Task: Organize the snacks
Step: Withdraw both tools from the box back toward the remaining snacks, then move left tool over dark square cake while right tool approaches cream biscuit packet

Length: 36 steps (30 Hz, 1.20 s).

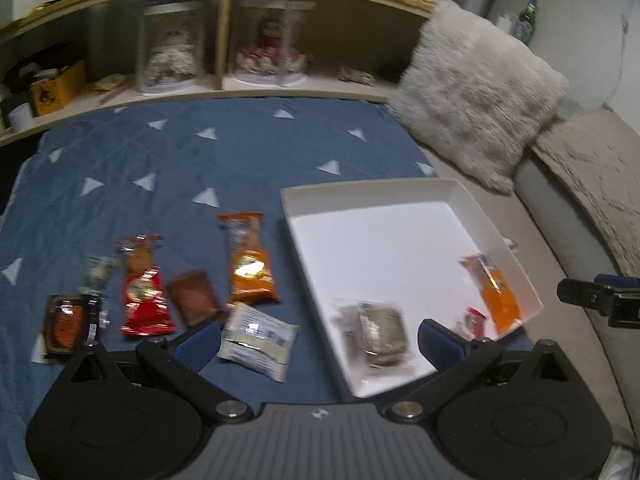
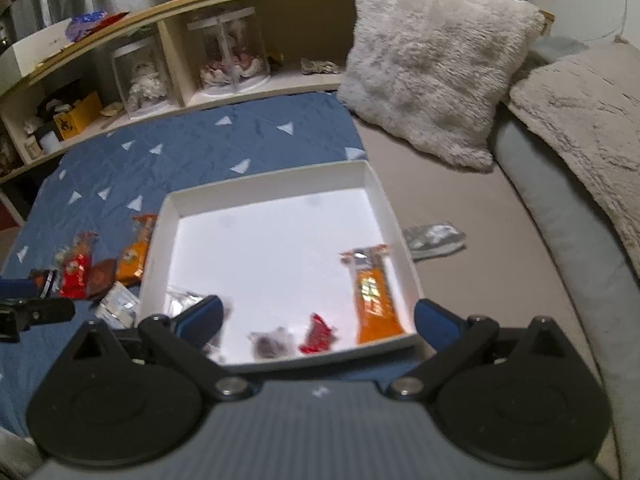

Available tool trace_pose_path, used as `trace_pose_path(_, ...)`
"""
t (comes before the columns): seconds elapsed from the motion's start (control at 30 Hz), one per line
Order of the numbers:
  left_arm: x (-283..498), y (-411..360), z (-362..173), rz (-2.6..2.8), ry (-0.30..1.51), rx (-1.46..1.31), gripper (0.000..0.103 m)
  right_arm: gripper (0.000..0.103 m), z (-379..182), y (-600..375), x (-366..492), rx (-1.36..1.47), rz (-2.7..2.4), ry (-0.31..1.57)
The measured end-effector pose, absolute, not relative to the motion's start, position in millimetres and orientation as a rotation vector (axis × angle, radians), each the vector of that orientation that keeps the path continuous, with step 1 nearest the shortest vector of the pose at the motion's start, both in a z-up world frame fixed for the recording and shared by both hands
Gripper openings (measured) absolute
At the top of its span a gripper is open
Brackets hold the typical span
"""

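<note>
Both hand-held grippers, left (image 1: 320, 340) and right (image 2: 318, 316), gape wide, holding nothing. Several snacks (image 1: 146, 300) lie lower left on the blue bedspread (image 1: 200, 152); others sit in the white box (image 2: 372, 192), mid-frame.

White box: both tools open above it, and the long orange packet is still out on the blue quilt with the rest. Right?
Not quite. The orange packet lies inside the white box, against its right wall, as the right wrist view shows. Both the left tool and right tool are open and hold nothing.
</note>
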State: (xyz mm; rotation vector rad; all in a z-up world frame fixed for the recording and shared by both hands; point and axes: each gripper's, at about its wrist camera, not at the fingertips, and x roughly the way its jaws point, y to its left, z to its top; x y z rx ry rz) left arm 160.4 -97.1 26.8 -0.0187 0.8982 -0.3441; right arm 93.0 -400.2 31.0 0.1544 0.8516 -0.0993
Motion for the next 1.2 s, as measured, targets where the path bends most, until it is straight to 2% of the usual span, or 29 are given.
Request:
trace_pose_path(0.47, 179, -10, 19, -0.186, 0.872, -0.004, 0.103, 0.102, 26, -296, 140, 0.13, 0.083, 0.812)
trace_pose_path(0.9, 214, 61, -22, -0.028, 0.946, -0.046, 0.103, 0.103, -26, -225, 179, -0.001, 0.332, 0.811)
trace_pose_path(1.2, 249, 80, -55, 0.054, 1.023, 0.009, 0.103, 0.103, -54, -203, 196, -0.094, 0.47, 0.763)
